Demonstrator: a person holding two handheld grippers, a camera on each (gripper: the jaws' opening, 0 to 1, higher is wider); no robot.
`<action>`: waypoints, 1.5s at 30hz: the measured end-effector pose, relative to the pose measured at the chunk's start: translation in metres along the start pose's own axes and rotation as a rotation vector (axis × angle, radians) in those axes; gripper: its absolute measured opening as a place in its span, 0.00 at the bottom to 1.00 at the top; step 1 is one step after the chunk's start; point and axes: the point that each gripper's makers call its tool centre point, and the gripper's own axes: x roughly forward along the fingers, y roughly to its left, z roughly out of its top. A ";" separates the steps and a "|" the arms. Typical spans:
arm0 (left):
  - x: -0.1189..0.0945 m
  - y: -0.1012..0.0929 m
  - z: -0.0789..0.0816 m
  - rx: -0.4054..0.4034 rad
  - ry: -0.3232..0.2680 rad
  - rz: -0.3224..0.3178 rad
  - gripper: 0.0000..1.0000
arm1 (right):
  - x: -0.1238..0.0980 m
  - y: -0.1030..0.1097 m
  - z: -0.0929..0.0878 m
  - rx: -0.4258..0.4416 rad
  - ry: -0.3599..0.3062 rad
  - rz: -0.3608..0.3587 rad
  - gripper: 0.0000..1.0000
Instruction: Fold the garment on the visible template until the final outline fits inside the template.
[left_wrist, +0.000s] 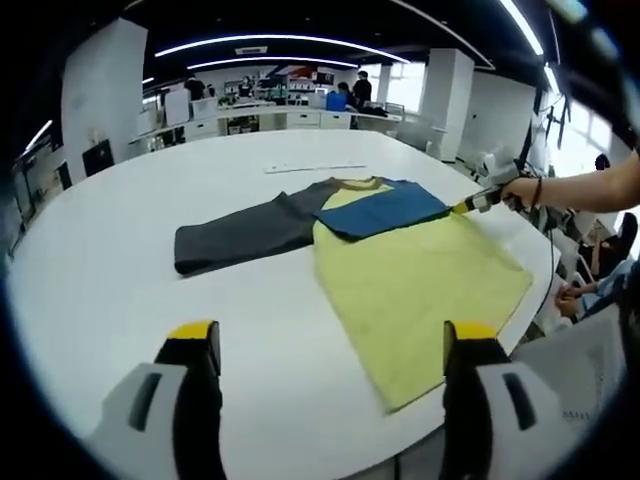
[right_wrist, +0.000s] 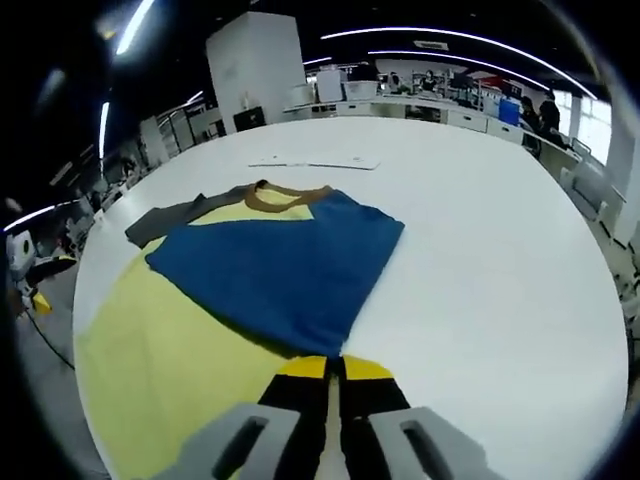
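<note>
Right gripper view, fingers pinching blue sleeve edge, left gripper spread, shirt beyond.

Yellow, blue, grey garment; white table

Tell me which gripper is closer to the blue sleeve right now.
Right. The right gripper sits at the edge of the folded blue sleeve, jaws closed together there. The left gripper hangs back over the white table, jaws apart, well short of the shirt.
</note>
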 end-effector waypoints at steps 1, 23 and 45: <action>0.000 0.000 0.001 -0.002 -0.002 0.002 0.88 | 0.000 -0.001 0.000 -0.001 -0.001 0.002 0.00; 0.002 0.016 0.009 -0.023 -0.015 0.011 0.89 | -0.026 0.015 -0.001 0.058 -0.039 0.006 0.45; 0.022 0.056 0.050 -0.045 -0.101 0.053 0.86 | -0.087 0.062 0.023 -0.075 -0.155 0.111 1.00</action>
